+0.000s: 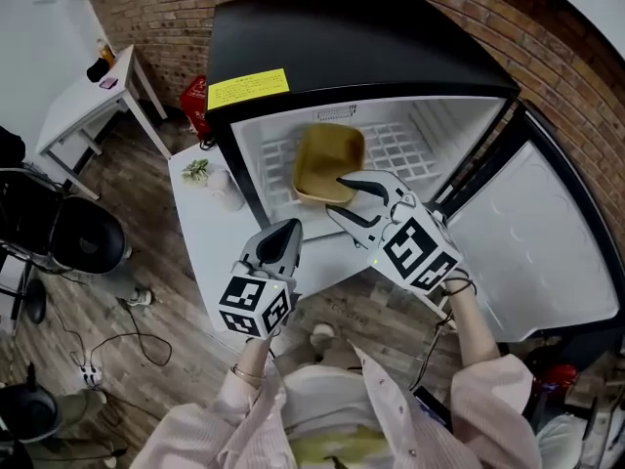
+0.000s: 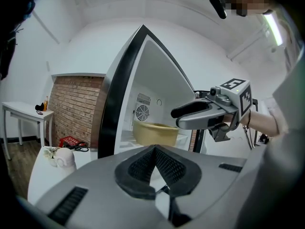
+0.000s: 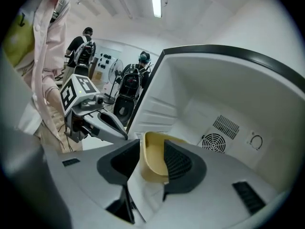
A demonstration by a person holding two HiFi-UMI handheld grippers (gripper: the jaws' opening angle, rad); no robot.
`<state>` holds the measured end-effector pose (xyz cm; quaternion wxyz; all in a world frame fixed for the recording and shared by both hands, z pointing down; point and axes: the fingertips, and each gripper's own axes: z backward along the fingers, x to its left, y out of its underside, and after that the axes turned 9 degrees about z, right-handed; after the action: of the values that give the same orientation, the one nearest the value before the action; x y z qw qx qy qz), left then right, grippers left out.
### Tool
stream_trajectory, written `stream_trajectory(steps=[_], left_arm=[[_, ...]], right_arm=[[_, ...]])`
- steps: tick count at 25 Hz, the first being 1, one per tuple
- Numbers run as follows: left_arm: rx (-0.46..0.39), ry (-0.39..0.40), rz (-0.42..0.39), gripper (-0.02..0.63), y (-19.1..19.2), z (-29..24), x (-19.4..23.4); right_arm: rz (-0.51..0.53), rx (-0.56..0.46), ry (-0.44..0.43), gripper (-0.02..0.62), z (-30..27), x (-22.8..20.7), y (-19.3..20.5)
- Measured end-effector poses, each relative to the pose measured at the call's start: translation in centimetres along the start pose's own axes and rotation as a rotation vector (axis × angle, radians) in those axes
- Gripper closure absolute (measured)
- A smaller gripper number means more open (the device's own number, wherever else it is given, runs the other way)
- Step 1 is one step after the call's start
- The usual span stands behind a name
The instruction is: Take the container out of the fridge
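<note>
The fridge [image 1: 352, 47] stands with its door [image 1: 532, 233] swung fully open to the right. The container [image 1: 327, 159], a tan open tub, sits on the wire shelf [image 1: 400, 149] inside the compartment, towards the left side and near the front edge. The right gripper [image 1: 337, 195] reaches into the opening at the container's near rim. In the right gripper view its jaws are apart and straddle the container [image 3: 152, 159] wall: one jaw lies inside the tub and the other outside it, with a narrow gap showing on the outer side, so the wall is not clamped. The left gripper [image 1: 291, 228] is held lower and to the left, outside the fridge and over the white worktop [image 1: 210, 233], well apart from the container. In the left gripper view its jaws are together at the tips with nothing between them. A small plant [image 1: 198, 170] and a small white item [image 1: 227, 189] stand on the worktop beside the fridge's left wall. A round fan vent [image 3: 213, 141] is set in the rear wall of the compartment.
</note>
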<state>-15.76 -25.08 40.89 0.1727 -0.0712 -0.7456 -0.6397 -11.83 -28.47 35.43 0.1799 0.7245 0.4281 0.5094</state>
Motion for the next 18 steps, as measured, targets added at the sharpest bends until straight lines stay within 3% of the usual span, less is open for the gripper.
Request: stream_trajectory(steps=[12,18], left_arm=[[0.023,0.025,0.004,0.614,0.0,0.1,0.0],[0.028,0.037,0.006,0.614,0.1,0.2,-0.1]], right_arm=[[0.111,0.187,-0.167,0.437,-2.2,1.6,1.0],[0.152,0.259,-0.199,0.44,-2.8,2.1,1.8]])
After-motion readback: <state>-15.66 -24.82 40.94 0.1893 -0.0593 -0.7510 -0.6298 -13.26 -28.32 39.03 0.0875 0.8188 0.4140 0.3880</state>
